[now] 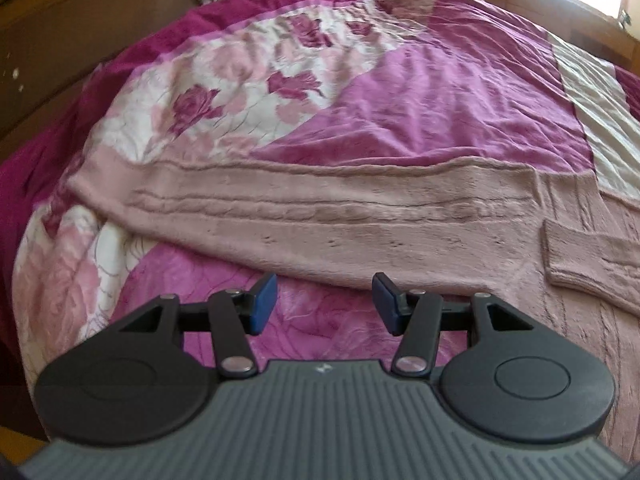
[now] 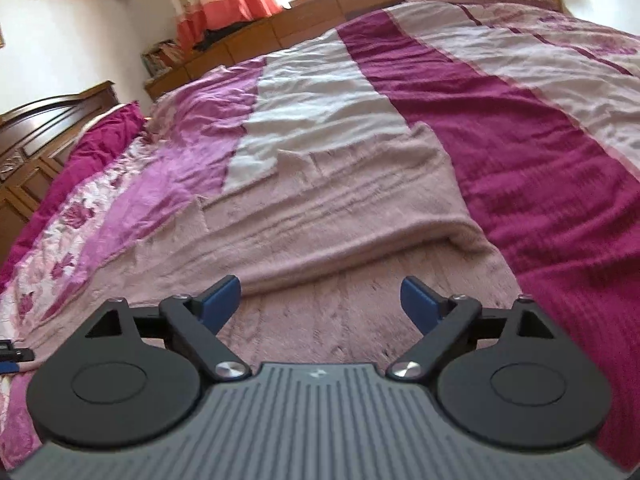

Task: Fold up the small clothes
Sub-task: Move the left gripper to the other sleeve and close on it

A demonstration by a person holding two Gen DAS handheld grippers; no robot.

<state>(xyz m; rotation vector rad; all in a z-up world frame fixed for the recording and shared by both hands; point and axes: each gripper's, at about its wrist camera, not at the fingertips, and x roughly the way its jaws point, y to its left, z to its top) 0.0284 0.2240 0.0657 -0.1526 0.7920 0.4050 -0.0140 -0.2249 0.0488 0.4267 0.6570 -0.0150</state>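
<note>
Pink sweater [image 1: 360,216] lies part-folded on bedspread [image 1: 420,112], at twelve o'clock of both released grippers, left [image 1: 324,304] and right [image 2: 320,304]; next fold probably needs the cuffed sleeve [image 1: 588,260] regrasped.

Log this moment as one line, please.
left tool: open, empty | right tool: open, empty | pink sweater: partly folded, flat on bedspread | contact: none

A: Pink sweater [image 1: 340,216] runs off the right edge in the left wrist view; hem not visible.
B: Right wrist view: its near part hides under the tool body. Dark object [image 2: 14,356] at the left edge, cut off, can't identify.
A: Clutter [image 2: 160,54] by the curtain, upper left, too small.
</note>
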